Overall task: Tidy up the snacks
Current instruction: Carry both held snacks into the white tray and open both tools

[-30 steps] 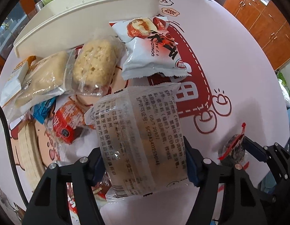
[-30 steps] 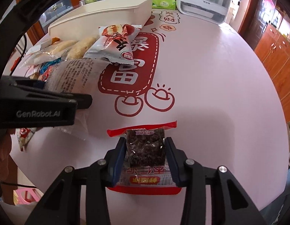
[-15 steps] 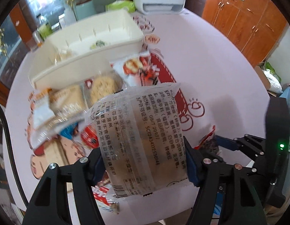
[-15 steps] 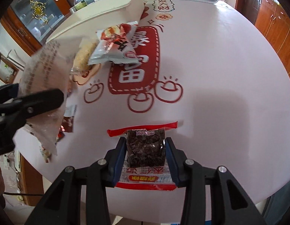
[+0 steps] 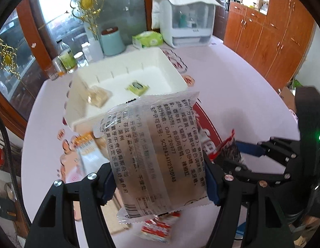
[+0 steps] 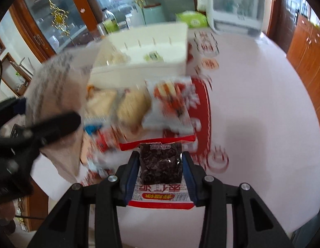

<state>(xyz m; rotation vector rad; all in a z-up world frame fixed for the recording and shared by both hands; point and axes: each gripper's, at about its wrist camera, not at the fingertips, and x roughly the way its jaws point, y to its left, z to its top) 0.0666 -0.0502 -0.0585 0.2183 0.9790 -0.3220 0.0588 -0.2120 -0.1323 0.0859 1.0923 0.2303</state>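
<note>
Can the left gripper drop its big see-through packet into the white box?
Probably yes. The left gripper holds the packet clear above the table, and the white box ahead is open-topped and mostly empty.

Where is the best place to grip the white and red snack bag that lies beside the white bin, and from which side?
Probably the white and red snack bag by its near crimped edge, from above: it lies flat, wider than deep, and that end looks clear of the neighbouring packets.
</note>
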